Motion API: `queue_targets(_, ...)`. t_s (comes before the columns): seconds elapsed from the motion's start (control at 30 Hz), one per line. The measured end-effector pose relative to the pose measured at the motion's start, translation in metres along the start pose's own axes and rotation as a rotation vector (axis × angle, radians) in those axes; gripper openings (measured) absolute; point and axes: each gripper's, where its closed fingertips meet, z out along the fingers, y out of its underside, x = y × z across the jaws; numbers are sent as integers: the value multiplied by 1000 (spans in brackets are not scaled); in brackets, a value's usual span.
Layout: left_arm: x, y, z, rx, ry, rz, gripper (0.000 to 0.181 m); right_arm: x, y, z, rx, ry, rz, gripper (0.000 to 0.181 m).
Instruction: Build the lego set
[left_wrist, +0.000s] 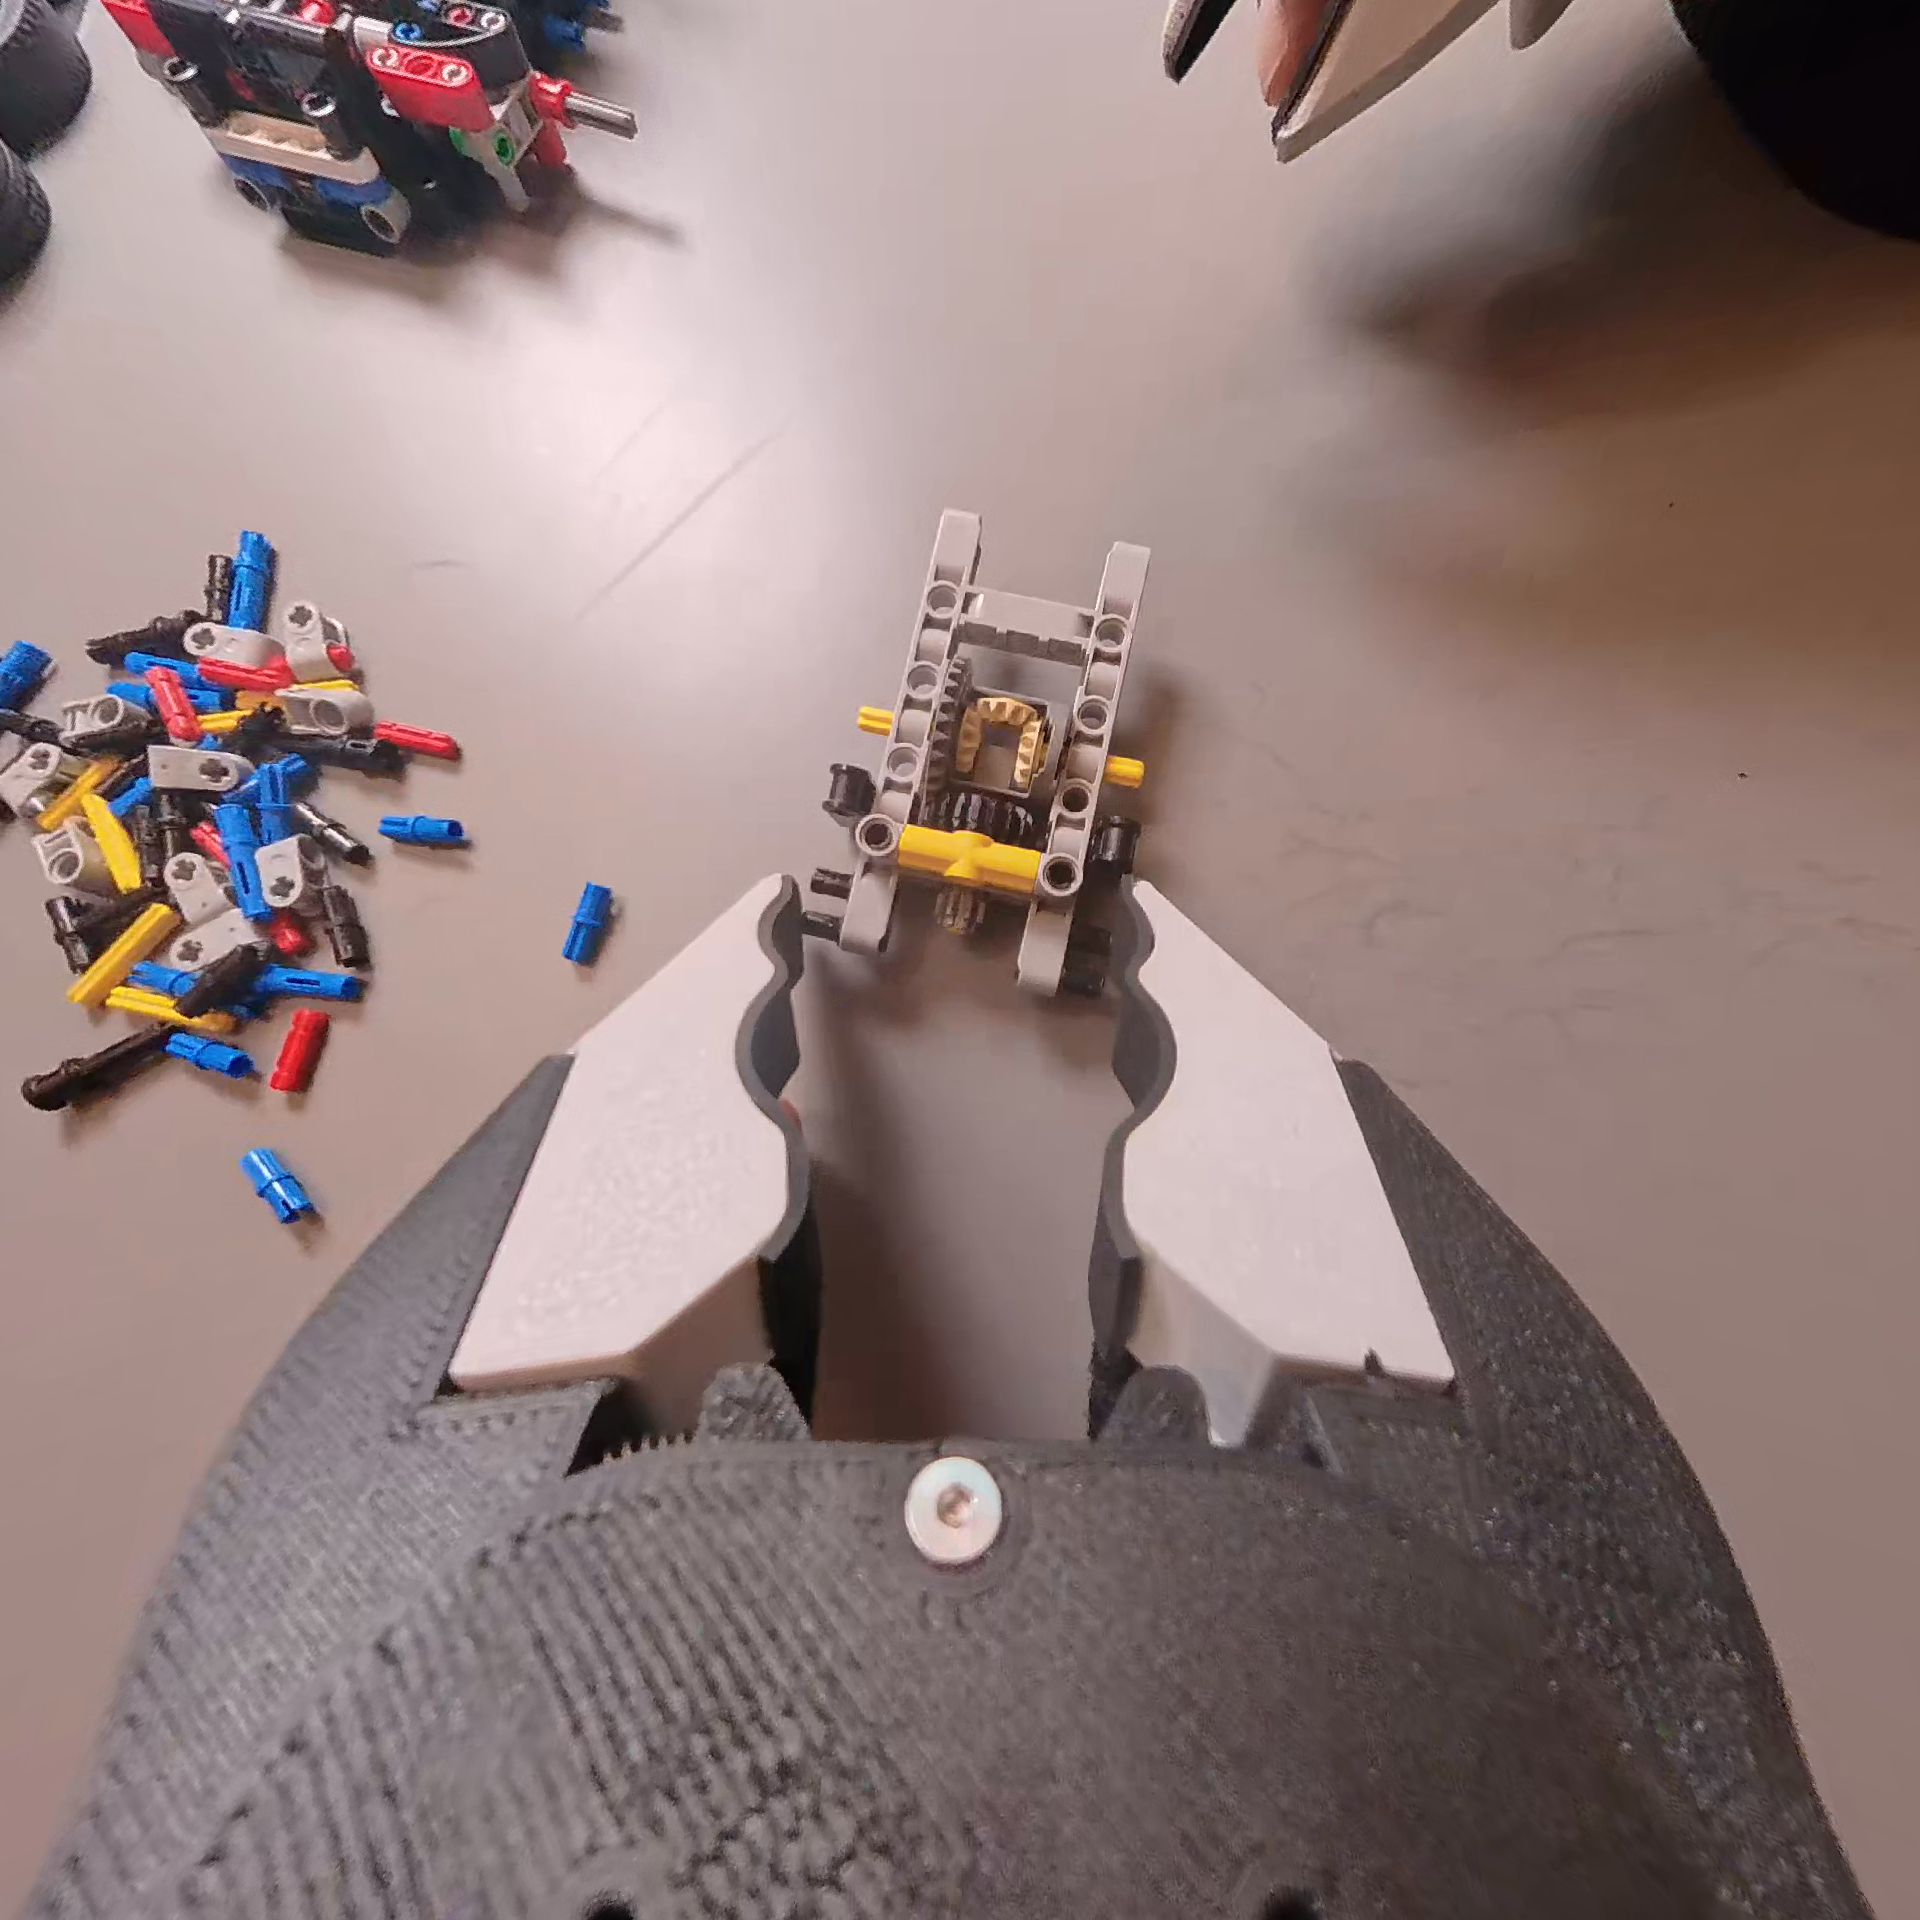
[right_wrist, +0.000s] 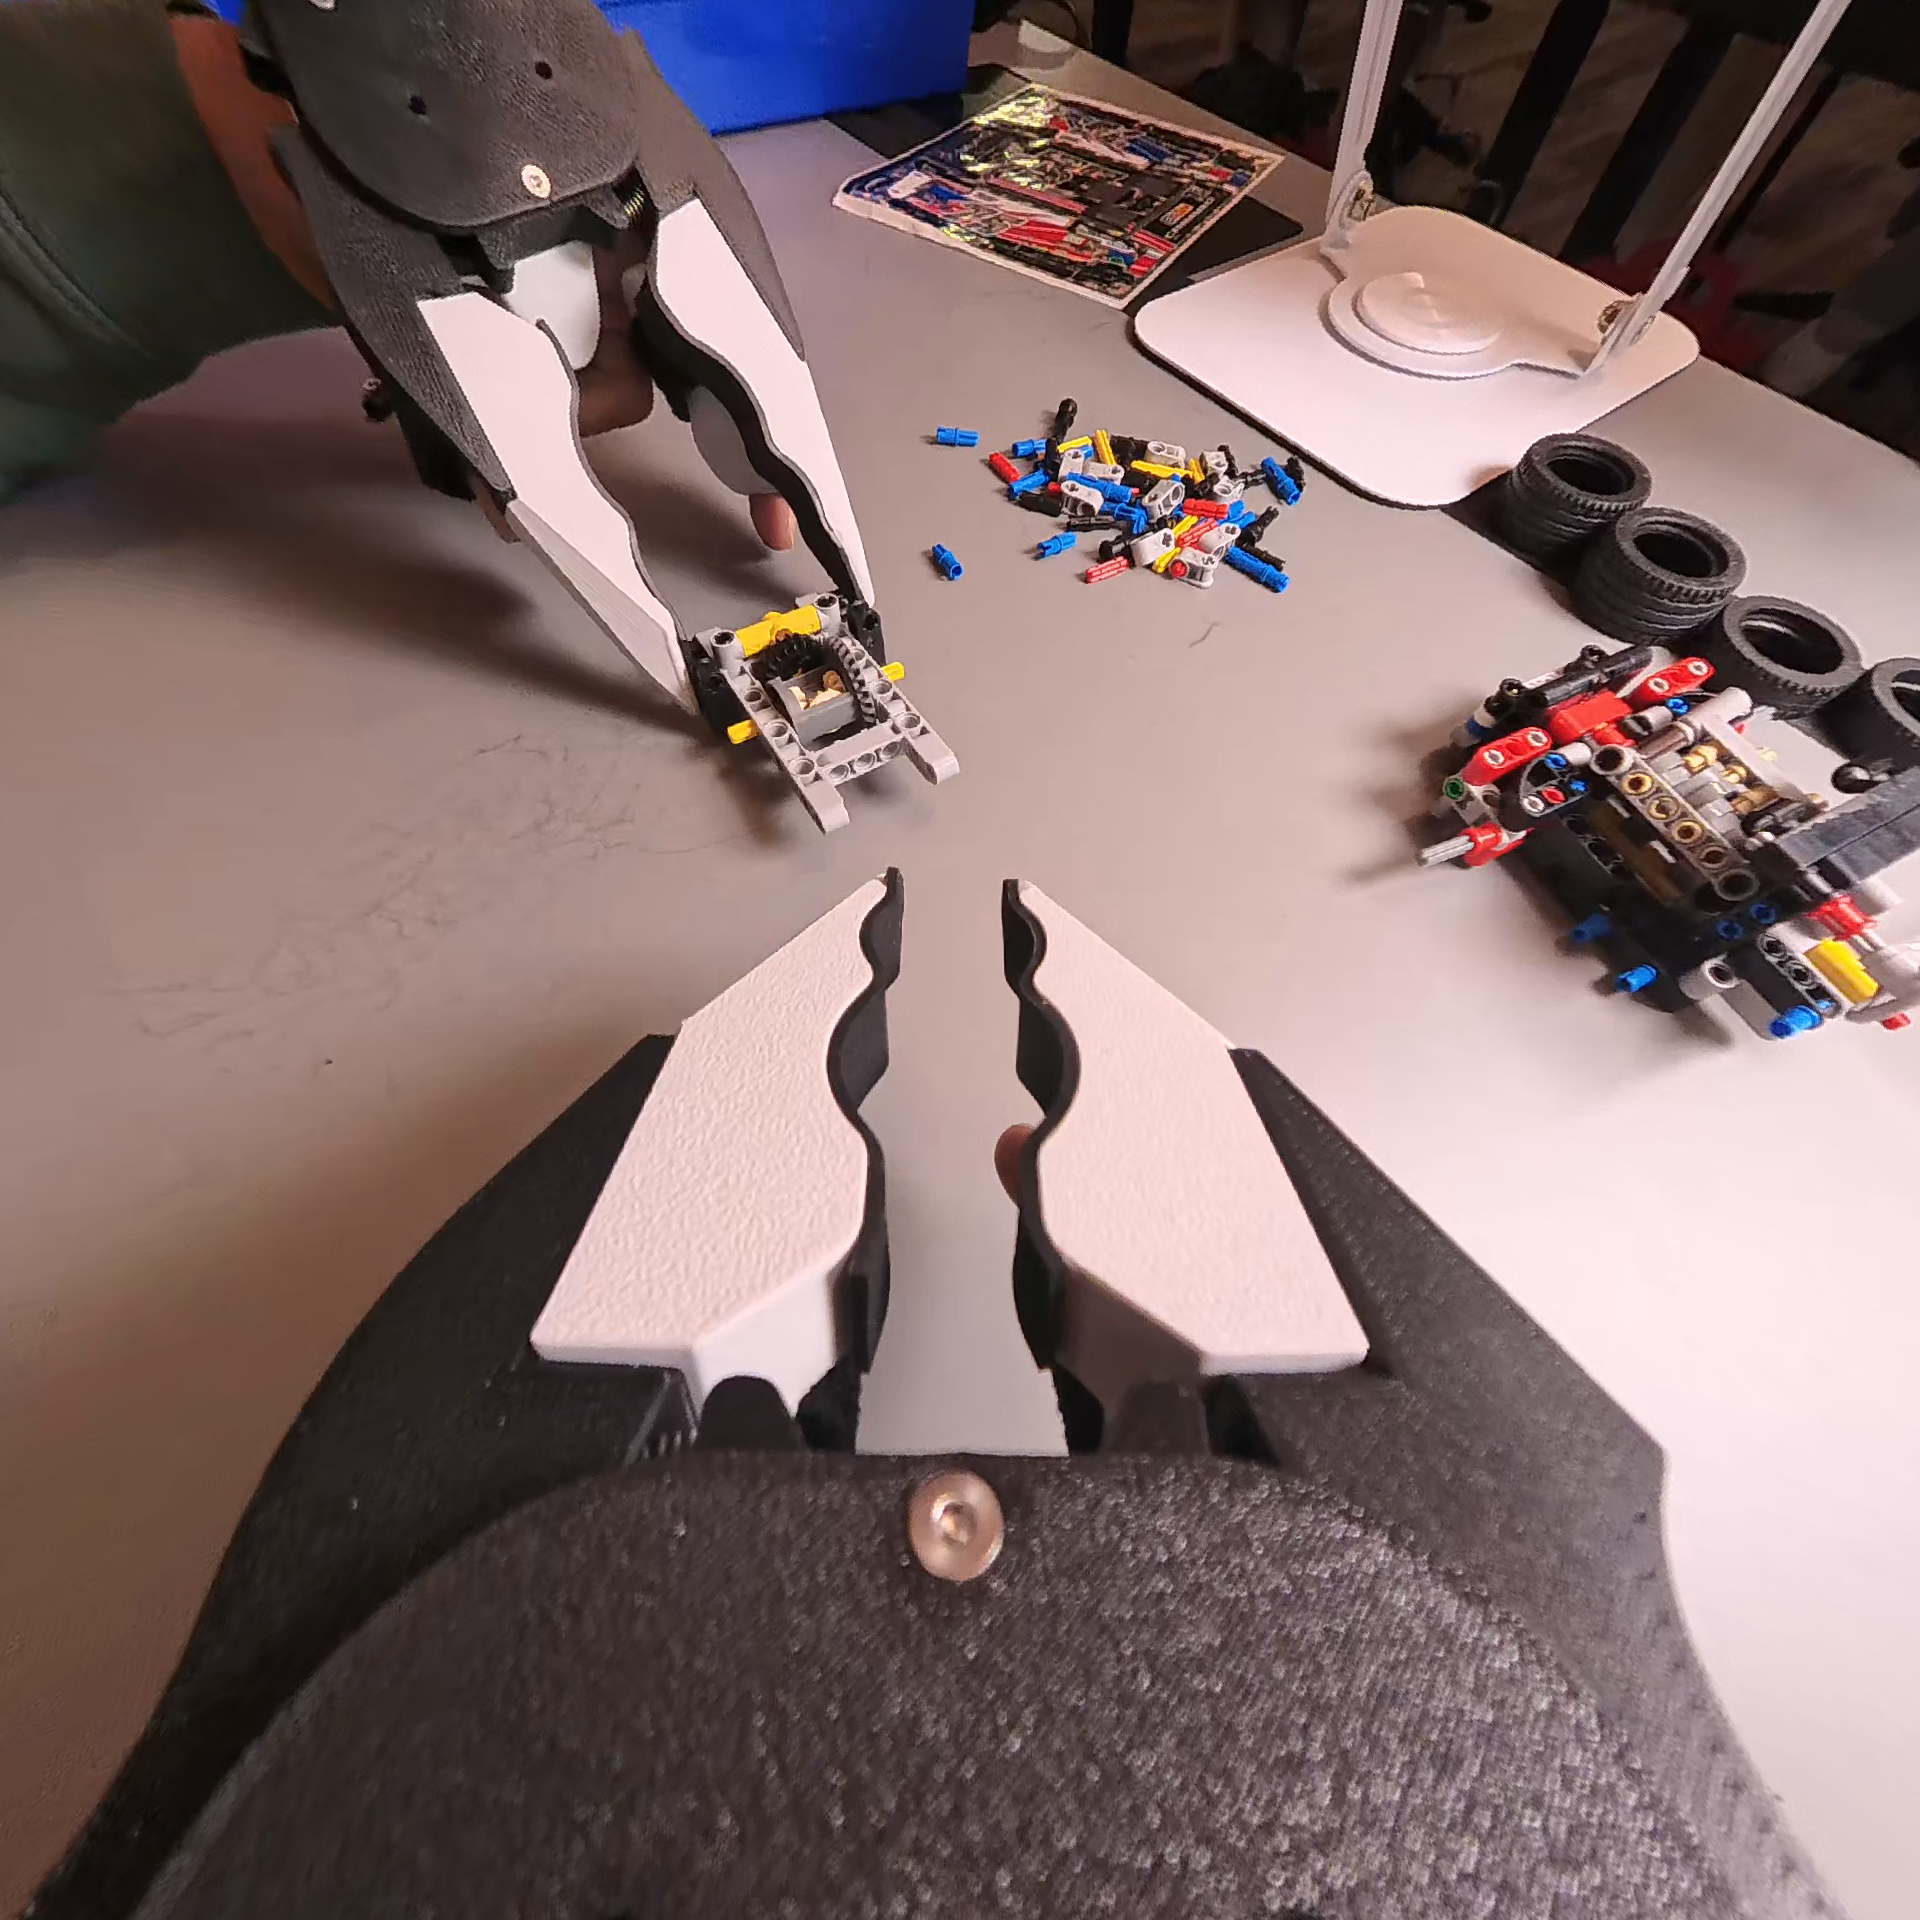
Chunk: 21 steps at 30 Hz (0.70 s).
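Note:
A small grey frame assembly (left_wrist: 1023, 629) with gears, yellow axles and black side pins lies on the grey table (left_wrist: 1455, 727). My left gripper (left_wrist: 961, 899) spans its near end, with both fingertips against the black pins, so it is shut on the assembly. The right wrist view shows this too: the left gripper (right_wrist: 774, 639) holds the end of the assembly (right_wrist: 831, 764), which rests on the table. My right gripper (right_wrist: 951, 883) is open by a narrow gap and empty, a short way in front of the assembly. Its tips show in the left wrist view (left_wrist: 1299, 62).
A pile of small pins and connectors (right_wrist: 1153, 499) lies beyond the assembly, also in the left wrist view (left_wrist: 187, 831). A larger chassis build (right_wrist: 1683, 831) sits at the right, with black tyres (right_wrist: 1662, 561) behind it. A sticker sheet (right_wrist: 1060, 187) and a white stand base (right_wrist: 1413, 343) are farther back. Tip to tip, the grippers are about 12 cm apart. My right gripper is the nearer one to the larger chassis build (right_wrist: 1683, 831): about 15 cm, against 25 cm.

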Motion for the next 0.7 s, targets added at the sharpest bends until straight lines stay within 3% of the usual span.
queue_targets(0.33, -4, -4, -14, 54, -18, -7, 65, 1, 1, 3, -3, 5, 6, 19)
queue_targets(0.43, -7, -17, -28, 120, -64, -2, 65, 6, -9, 2, 38, 33, -2, 19)
queue_targets(0.57, -21, -55, -59, 335, -222, -22, 64, 25, -50, 2, 147, 115, -64, 18)
queue_targets(0.7, -37, -86, -104, 593, -456, -106, 57, 60, -119, 7, 290, 224, -154, 18)
